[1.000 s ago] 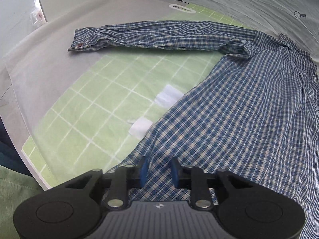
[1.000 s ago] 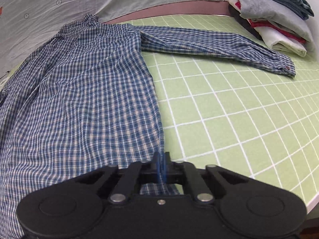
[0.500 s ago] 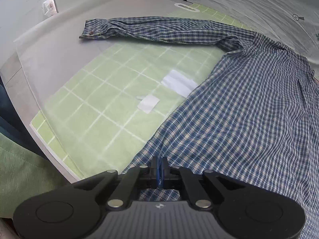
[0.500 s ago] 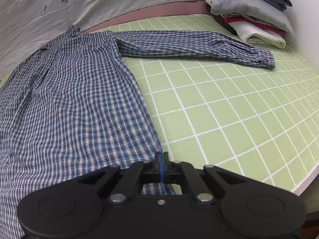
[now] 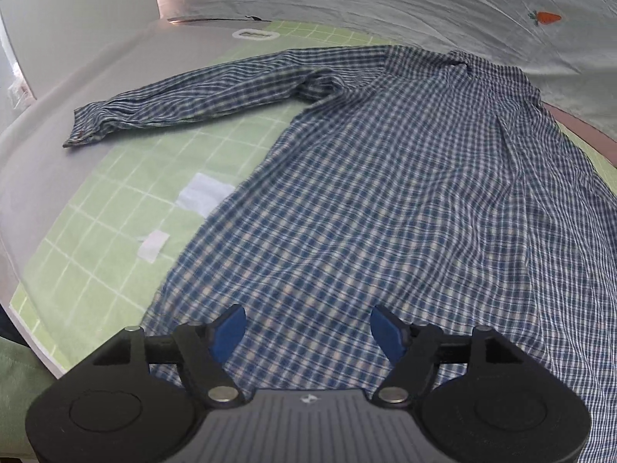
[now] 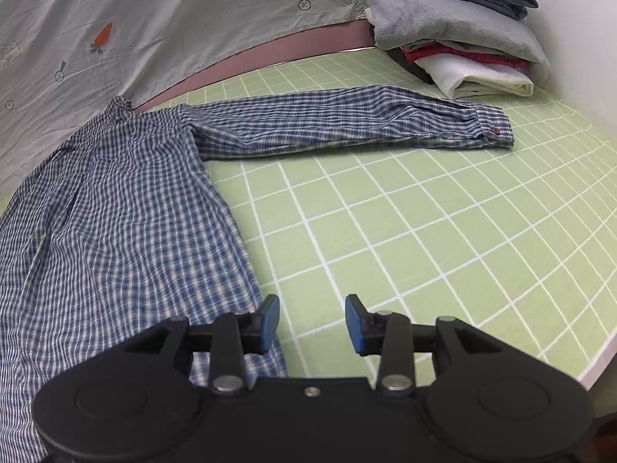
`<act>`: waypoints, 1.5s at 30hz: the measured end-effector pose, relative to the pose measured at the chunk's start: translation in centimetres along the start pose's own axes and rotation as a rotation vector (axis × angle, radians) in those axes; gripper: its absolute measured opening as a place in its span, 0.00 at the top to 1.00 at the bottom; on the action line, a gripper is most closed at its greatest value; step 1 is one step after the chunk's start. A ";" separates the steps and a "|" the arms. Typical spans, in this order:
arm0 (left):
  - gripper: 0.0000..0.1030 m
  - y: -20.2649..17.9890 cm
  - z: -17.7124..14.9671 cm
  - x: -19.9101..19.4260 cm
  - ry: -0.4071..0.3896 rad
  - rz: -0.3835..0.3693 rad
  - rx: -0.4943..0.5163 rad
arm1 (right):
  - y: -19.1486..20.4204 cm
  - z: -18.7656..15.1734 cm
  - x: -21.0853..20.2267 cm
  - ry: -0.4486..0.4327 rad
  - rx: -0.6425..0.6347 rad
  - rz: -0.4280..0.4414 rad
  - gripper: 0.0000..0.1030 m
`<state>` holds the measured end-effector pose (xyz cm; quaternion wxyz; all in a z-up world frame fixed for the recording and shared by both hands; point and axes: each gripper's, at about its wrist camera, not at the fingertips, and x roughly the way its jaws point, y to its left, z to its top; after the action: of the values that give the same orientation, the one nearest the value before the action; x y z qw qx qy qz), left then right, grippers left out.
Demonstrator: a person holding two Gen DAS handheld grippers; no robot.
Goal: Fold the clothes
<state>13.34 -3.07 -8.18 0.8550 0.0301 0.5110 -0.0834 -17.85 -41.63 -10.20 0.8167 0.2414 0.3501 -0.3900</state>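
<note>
While both claws hang over the hem end, nothing is gripped: left gripper (image 5: 307,328) has its blue pads spread wide above the plaid shirt (image 5: 385,200), right gripper (image 6: 311,322) is likewise released, its left pad over the shirt's side edge and its right pad over bare green grid mat (image 6: 424,239). Shirt lies flat and spread on the mat, collar (image 5: 461,59) at the far end near the grey printed sheet (image 5: 385,4), both sleeves stretched straight out to the sides. Left sleeve (image 5: 200,92) runs off onto the translucent cover sheet (image 5: 58,177); right sleeve (image 6: 347,123) ends with its cuff just short of the stack of folded clothes (image 6: 455,34) (looks like the done pile).

Progress, as a judgement: this shirt is laid out and smoothed but no fold shows yet, so it's at the very start. Left to do: sleeves in, sides in, hem up toward collar, then onto the stack. Some ripples remain across the body. Two white tape patches (image 5: 204,195) on the mat sit beside the shirt's left edge, purpose unclear.
</note>
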 end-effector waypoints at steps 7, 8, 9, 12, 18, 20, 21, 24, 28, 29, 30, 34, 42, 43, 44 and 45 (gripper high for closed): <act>0.15 -4.7 1.0 2.8 0.050 0.011 -0.015 | -4.3 4.3 3.1 -0.047 0.049 -0.062 0.60; 0.15 -5.3 1.3 3.2 0.055 0.017 -0.021 | -4.9 4.9 3.6 -0.055 0.056 -0.072 0.58; 0.15 -5.9 1.5 3.7 0.061 0.021 -0.025 | -5.5 5.6 4.1 -0.062 0.063 -0.082 0.57; 0.15 -7.5 2.2 5.2 0.097 0.043 -0.029 | -7.4 8.0 5.7 -0.094 0.087 -0.114 0.56; 0.00 -10.0 3.2 6.8 0.121 0.091 0.008 | -9.2 13.7 10.0 -0.184 0.075 -0.275 0.59; 0.00 -10.4 3.6 6.9 0.132 0.090 0.016 | -10.2 14.9 11.7 -0.186 0.067 -0.377 0.56; 0.00 -10.6 3.7 7.0 0.137 0.090 0.020 | -10.9 15.2 12.4 -0.177 0.073 -0.403 0.56; 0.00 -10.9 4.2 7.4 0.153 0.082 0.015 | -13.2 15.6 13.9 -0.143 0.090 -0.442 0.55; 0.00 -10.8 4.5 7.7 0.175 0.067 -0.017 | -15.0 15.6 14.8 -0.128 0.058 -0.431 0.56; 0.00 -10.8 4.6 7.8 0.178 0.065 -0.024 | -15.3 15.6 14.9 -0.132 0.045 -0.432 0.56; 0.00 -10.8 4.6 7.8 0.178 0.066 -0.022 | -15.6 15.7 15.0 -0.134 0.042 -0.436 0.56; 0.00 -10.8 4.4 7.7 0.169 0.065 -0.024 | -17.0 16.5 15.4 -0.132 0.088 -0.461 0.55; 0.00 -10.8 3.8 7.3 0.140 0.058 -0.011 | -14.4 16.3 13.5 -0.138 0.144 -0.513 0.27; 0.00 -10.9 3.7 7.2 0.137 0.056 -0.007 | -13.2 15.8 12.8 -0.143 0.149 -0.485 0.19; 0.00 -11.0 3.7 7.2 0.135 0.053 0.000 | -11.8 15.1 12.1 -0.145 0.151 -0.444 0.16; 0.00 -11.0 3.8 7.2 0.136 0.049 0.008 | -10.4 14.4 11.5 -0.142 0.150 -0.394 0.14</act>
<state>18.03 -15.24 -12.35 0.8200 0.0517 0.5666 -0.0622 -15.52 -62.61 -11.03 0.7273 0.2002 0.3020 -0.5828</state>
